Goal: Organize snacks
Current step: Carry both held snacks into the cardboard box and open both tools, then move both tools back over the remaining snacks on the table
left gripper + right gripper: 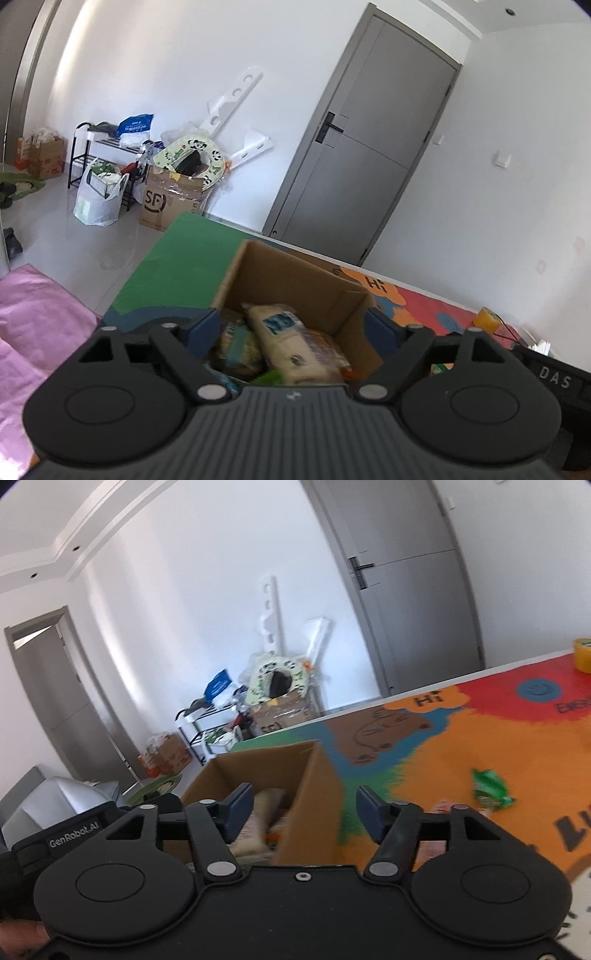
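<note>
While open, cardboard box [295, 280] with snack packets [291, 339]

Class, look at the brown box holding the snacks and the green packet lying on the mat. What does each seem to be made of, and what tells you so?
Brown box: apparently corrugated cardboard, matte tan, with stiff flat walls and a folded corner seam.
Green packet: probably thin plastic or foil film, glossy; it is crinkled and catches light, though blur leaves the exact material open.
</note>
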`<move>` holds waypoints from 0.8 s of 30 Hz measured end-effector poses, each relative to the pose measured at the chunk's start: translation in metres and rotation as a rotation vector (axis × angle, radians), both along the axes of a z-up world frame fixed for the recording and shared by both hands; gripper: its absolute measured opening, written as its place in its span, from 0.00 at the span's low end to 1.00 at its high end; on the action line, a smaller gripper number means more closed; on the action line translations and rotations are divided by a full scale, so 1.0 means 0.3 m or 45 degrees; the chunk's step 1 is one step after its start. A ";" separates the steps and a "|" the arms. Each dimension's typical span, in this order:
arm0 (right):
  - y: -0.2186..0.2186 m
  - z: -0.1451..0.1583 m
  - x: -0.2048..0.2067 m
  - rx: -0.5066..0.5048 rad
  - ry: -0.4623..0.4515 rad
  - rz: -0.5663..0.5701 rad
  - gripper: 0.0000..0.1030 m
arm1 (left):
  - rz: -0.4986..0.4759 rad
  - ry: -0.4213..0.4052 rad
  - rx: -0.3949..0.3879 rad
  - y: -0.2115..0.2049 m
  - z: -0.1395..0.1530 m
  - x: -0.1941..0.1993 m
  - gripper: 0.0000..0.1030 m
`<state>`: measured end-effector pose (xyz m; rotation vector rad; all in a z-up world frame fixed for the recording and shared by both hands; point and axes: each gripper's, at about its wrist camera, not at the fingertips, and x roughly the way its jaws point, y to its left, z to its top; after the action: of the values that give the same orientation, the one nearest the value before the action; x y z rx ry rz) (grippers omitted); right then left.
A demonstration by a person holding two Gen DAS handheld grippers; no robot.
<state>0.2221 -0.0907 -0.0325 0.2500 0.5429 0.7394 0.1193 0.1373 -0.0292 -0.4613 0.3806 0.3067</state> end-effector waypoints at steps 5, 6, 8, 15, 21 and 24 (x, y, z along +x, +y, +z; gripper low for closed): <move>-0.100 -0.014 -0.002 0.011 0.017 -0.064 0.74 | -0.035 0.031 0.018 -0.066 0.012 0.015 0.90; -0.119 -0.016 -0.004 0.014 0.018 -0.079 0.77 | -0.042 0.032 0.023 -0.081 0.014 0.016 0.90; -0.150 -0.017 -0.010 0.017 0.016 -0.104 0.82 | -0.055 0.035 0.032 -0.113 0.019 0.018 0.91; -0.247 -0.010 -0.024 0.040 0.006 -0.176 0.94 | -0.098 0.022 0.064 -0.198 0.050 0.021 0.92; -0.324 -0.014 -0.035 0.061 -0.005 -0.234 0.98 | -0.145 0.001 0.093 -0.270 0.067 0.029 0.94; -0.358 -0.022 -0.036 0.066 -0.009 -0.253 0.99 | -0.180 -0.006 0.109 -0.311 0.070 0.037 0.94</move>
<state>0.2114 -0.1982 -0.0392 0.3441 0.4851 0.5613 0.1303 0.0439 -0.0081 -0.3491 0.3922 0.1842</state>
